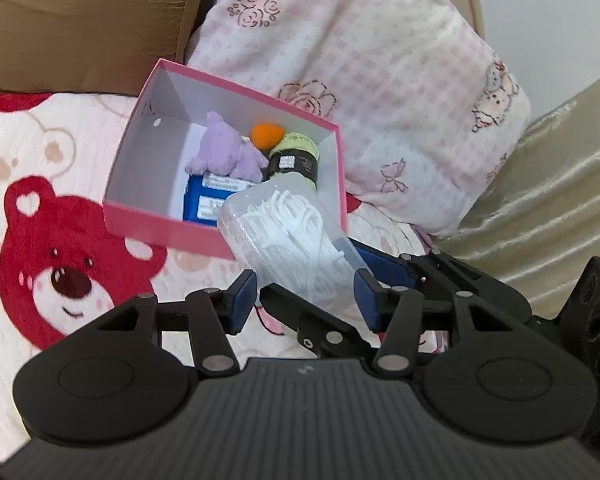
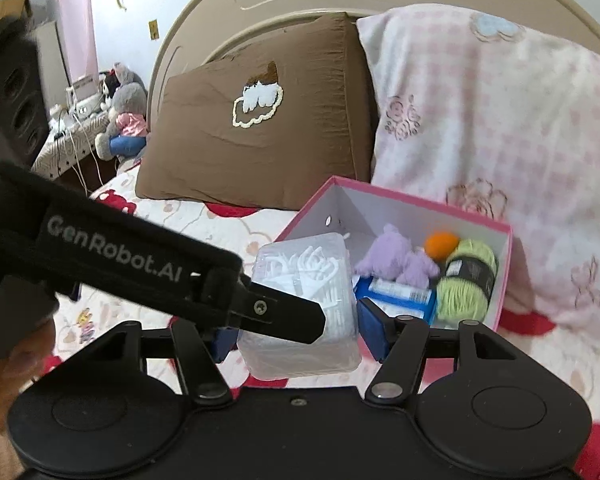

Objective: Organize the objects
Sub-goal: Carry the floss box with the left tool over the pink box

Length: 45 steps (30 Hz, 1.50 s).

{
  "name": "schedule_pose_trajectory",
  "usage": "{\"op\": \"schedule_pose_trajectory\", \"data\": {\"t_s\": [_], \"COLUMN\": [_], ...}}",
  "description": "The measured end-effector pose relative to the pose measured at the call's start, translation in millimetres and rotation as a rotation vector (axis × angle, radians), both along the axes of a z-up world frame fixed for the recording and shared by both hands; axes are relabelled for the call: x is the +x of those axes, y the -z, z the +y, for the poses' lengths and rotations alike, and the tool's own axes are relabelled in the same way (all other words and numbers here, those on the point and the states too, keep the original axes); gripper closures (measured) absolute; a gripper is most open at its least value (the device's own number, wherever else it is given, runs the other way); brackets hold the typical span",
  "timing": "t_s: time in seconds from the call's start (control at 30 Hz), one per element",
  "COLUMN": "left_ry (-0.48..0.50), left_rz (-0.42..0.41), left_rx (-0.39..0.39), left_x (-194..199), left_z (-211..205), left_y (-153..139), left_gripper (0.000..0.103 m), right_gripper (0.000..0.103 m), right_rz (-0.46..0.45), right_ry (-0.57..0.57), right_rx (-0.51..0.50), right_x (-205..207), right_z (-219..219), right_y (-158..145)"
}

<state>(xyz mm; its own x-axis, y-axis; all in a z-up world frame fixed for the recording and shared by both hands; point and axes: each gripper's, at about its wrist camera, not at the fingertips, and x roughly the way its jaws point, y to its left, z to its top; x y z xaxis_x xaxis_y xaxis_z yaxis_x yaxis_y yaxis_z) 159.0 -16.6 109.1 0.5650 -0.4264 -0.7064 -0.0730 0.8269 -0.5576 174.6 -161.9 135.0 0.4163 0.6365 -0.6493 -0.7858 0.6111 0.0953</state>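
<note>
A clear plastic box of white floss picks [image 1: 288, 232] [image 2: 304, 304] hangs just in front of the pink box's [image 1: 140, 224] [image 2: 504, 276] near rim. Both grippers flank it: my left gripper [image 1: 306, 300] and my right gripper [image 2: 296, 338], each with blue pads [image 1: 242, 300] [image 2: 372, 330] at its sides. The left gripper's finger crosses in front of it in the right wrist view. Inside the pink box lie a purple plush [image 1: 228, 152] [image 2: 396, 256], an orange ball [image 1: 265, 135] [image 2: 442, 244], green yarn [image 1: 296, 156] [image 2: 466, 280] and a blue pack [image 1: 208, 200] [image 2: 400, 294].
The box sits on a bed quilt with red bears [image 1: 60, 248]. A brown pillow [image 2: 260, 128] and a pink checked pillow [image 1: 360, 72] [image 2: 500, 120] lean on the headboard behind. A bedside table with plush toys [image 2: 120, 120] stands far left.
</note>
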Motion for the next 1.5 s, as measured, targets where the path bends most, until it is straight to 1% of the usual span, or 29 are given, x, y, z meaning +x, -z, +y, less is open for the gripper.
{"op": "schedule_pose_trajectory", "data": {"t_s": [0.13, 0.23, 0.37, 0.57, 0.7, 0.87, 0.9, 1.07, 1.2, 1.33, 1.5], "left_ry": [0.011, 0.032, 0.046, 0.037, 0.007, -0.008, -0.006, -0.004, -0.011, -0.024, -0.044], "left_rz": [0.007, 0.022, 0.027, 0.056, 0.099, 0.152, 0.155, 0.185, 0.211, 0.226, 0.249], "left_rx": [0.018, 0.026, 0.021, -0.017, -0.081, -0.132, -0.128, -0.097, -0.073, -0.075, -0.111], "left_x": [25.3, 48.4, 72.7, 100.2, 117.2, 133.6, 136.7, 152.3, 165.7, 172.5, 172.3], "left_z": [13.9, 23.6, 40.1, 47.9, 54.2, 52.0, 51.5, 48.6, 44.8, 44.5, 44.1], "left_y": [4.9, 12.4, 20.4, 48.9, 72.0, 94.3, 98.2, 118.7, 133.0, 143.9, 156.4], "left_gripper": [0.052, 0.052, 0.052, 0.052, 0.052, 0.052, 0.052, 0.052, 0.052, 0.051, 0.051], "right_gripper": [0.036, 0.037, 0.037, 0.037, 0.037, 0.037, 0.037, 0.037, 0.037, 0.038, 0.038], "right_rz": [0.027, 0.041, -0.008, -0.006, 0.001, 0.028, 0.033, 0.090, 0.137, 0.153, 0.139], "right_ry": [-0.024, -0.036, -0.083, -0.128, -0.174, -0.246, -0.260, -0.281, -0.274, -0.289, -0.346], "right_rx": [-0.003, -0.038, -0.102, -0.149, -0.230, -0.296, -0.304, -0.308, -0.296, -0.292, -0.311], "right_x": [26.3, 46.0, 65.2, 91.8, 107.7, 126.6, 130.3, 150.0, 163.8, 174.6, 177.7], "right_z": [18.1, 36.5, 62.5, 80.3, 92.7, 98.8, 98.4, 96.2, 95.3, 96.3, 98.1], "right_y": [0.4, 4.8, 9.2, 24.4, 38.7, 54.4, 57.8, 77.7, 97.9, 111.3, 120.5]}}
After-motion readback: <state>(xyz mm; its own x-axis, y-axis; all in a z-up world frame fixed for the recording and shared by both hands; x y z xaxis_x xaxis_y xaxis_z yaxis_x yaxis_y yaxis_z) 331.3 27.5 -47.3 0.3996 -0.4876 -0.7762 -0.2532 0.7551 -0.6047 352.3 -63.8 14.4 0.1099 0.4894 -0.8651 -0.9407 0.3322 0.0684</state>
